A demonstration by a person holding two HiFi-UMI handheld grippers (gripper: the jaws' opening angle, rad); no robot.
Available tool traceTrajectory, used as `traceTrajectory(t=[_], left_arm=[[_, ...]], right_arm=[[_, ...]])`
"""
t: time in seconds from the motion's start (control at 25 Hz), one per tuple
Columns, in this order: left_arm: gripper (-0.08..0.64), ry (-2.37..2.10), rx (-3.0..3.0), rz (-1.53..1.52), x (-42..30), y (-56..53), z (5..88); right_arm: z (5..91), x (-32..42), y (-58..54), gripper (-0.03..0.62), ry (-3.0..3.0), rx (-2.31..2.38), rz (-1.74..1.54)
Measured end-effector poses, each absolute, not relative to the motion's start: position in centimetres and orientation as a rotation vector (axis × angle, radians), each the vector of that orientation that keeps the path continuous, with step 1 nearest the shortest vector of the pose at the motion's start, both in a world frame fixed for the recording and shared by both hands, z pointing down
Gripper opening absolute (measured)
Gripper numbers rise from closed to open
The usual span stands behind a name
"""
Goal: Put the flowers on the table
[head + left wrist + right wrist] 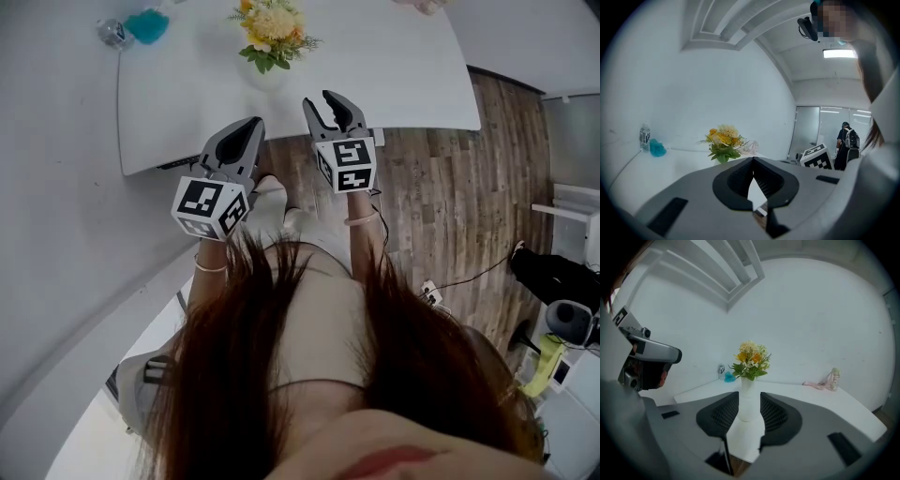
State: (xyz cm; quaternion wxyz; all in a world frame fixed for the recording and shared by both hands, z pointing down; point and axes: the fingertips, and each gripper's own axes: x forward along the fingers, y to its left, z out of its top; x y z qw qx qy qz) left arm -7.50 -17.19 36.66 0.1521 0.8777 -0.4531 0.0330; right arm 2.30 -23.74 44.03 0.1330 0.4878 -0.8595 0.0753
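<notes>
The flowers (272, 28), a yellow and orange bunch with green leaves, stand upright in a white vase (266, 77) at the top centre of the head view. The vase is on the white table (394, 66), a little in from the table's near edge. Nothing is touching it.

Just below it in the frame is the right hand-held gripper (335, 114), out over the table's edge. Its jaws are spread with nothing pinched. In the right gripper view the vase lines up in the gap between the two dark pads, but it sits farther back and the pads are clear of it.

To the left is the left hand-held gripper (251, 127), off the table's edge over the wooden floor (450, 206). Its jaws are pressed together at the tips and hold nothing. In the left gripper view the flowers show above it, left of centre.

In the upper left corner of the head view a small clear bottle (114, 33) sits on the table beside a teal object (147, 25). In the right gripper view a pink item (818, 383) lies on the table towards the right. A person (846, 145) with a backpack stands far back at the right of the left gripper view.
</notes>
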Motion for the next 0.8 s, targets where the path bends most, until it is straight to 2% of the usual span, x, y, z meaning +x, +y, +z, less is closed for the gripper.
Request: traceTrajectory(t=[0.32, 0.8], left_arm=[[0.005, -1.302, 2.539, 0.082, -5.6, -15.9, 35.9], [0.003, -1.336, 2.533, 0.078, -3.2, -11.7, 35.5]], right_arm=[[42.9, 4.4, -21.8, 0.105, -2.494, 1.452, 0.173], [40.2, 7.3, -17.9, 0.063, -2.546, 1.496, 0.122]])
